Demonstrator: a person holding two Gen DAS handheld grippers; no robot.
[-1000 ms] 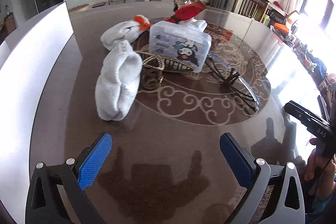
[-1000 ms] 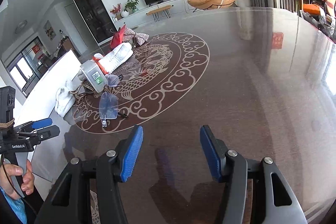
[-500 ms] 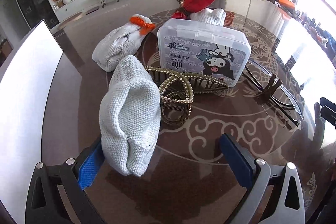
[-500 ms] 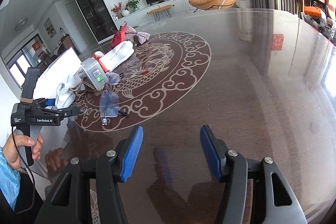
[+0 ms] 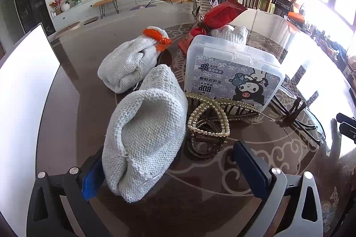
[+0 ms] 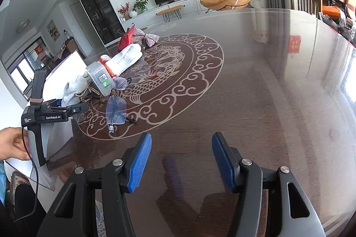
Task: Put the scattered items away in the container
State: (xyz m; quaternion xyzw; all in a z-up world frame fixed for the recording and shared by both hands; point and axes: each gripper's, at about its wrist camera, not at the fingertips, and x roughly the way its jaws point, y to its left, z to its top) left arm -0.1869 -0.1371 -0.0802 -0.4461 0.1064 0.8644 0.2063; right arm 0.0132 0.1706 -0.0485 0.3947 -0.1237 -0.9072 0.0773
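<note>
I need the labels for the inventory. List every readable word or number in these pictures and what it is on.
"BOP": plastic box label.
"50": same label, above it; the other characters there are too small to read.
"GenRobot.AI": body of the left tongs.
Small white print beside it: too small.
QR code on the box's side: no readable text.
Red wall sign: blurred.

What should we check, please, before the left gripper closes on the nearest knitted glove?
1. Left gripper jaws open: ok.
2. Nearest knitted glove between the fingers: ok, it sits hard against the left finger, far from the right one.
3. Beaded hair claw clear of the jaws: cannot tell, it lies right beside the glove.
4. Plastic floss box out of the grip path: ok, it stands behind.
5. Right gripper open, holding nothing, away from the pile: ok.
6. White container within view for the drop: ok, to the left.
</note>
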